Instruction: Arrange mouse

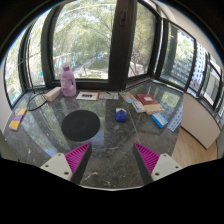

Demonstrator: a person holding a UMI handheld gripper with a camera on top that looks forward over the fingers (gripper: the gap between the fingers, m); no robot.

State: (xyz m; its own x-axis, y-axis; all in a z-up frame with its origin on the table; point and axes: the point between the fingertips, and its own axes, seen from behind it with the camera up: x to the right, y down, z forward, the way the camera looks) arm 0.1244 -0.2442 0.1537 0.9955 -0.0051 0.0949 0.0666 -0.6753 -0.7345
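Note:
A small blue mouse (121, 115) lies on the grey marble table (105, 140), to the right of a round black mouse pad (81, 124). My gripper (112, 157) is well short of both, above the table's near part. Its two fingers with pink pads (78, 156) stand wide apart with nothing between them. The mouse lies beyond the fingers, a little right of the middle.
A pink bottle (68, 81) stands at the table's far left. Books and papers (146, 101) lie at the far right, a flat item (88, 96) at the far middle. A yellow and blue item (17, 121) lies at the left edge. Windows stand behind the table.

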